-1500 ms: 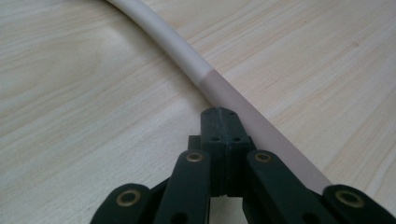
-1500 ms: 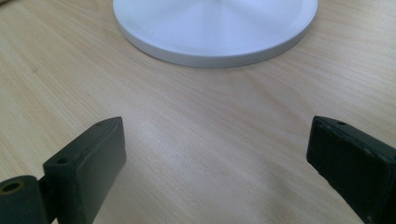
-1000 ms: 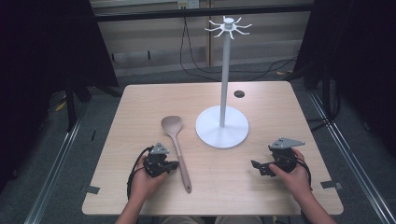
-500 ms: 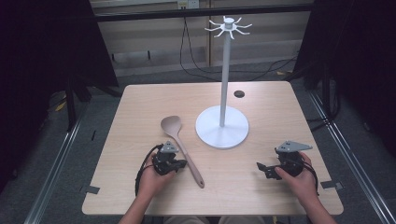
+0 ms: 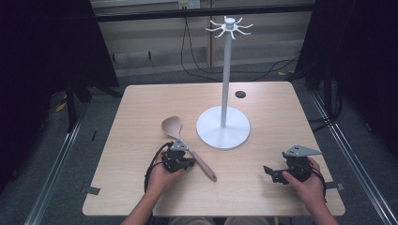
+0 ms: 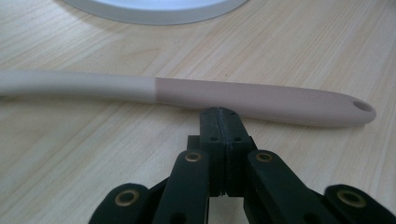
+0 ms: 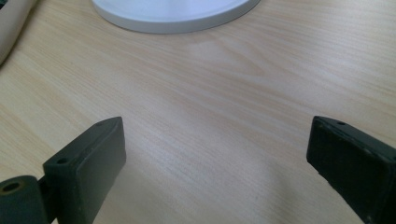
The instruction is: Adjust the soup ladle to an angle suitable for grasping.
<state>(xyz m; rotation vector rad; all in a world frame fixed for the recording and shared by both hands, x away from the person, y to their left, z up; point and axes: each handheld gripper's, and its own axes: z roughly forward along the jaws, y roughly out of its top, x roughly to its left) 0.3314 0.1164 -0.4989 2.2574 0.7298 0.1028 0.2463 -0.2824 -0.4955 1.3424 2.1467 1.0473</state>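
Your left hand-held gripper [image 5: 184, 161] has its jaws pressed flat together with nothing pinched between them. In its own view [image 6: 219, 122] the tips sit right up against the near side of the long wooden spoon with a pale bowl end and a pinkish-brown handle [image 6: 243, 95]; touching or a hair short, can't quite tell. The spoon lies flat on the light wood table [image 5: 141, 117], crossing just in front of those tips. From above, its handle end with the small hole [image 6: 362, 105] pokes out to the gripper's right, and the bowl [image 5: 172, 125] sits ahead of it and slightly left.

Beyond the spoon, ahead and to the right of that gripper, stands the white metal stand with a round base [image 5: 223, 128], a tall thin pole and a ring of little hooks on top [image 5: 229, 27]. Past the stand there's a small dark round spot [image 5: 240, 94] on the table.

Your right hand-held gripper [image 5: 272, 172] is well off to the right, near the table's front edge, jaws spread wide over bare wood [image 7: 215, 154], holding nothing. The stand's base edge [image 7: 173, 14] sits ahead of it.
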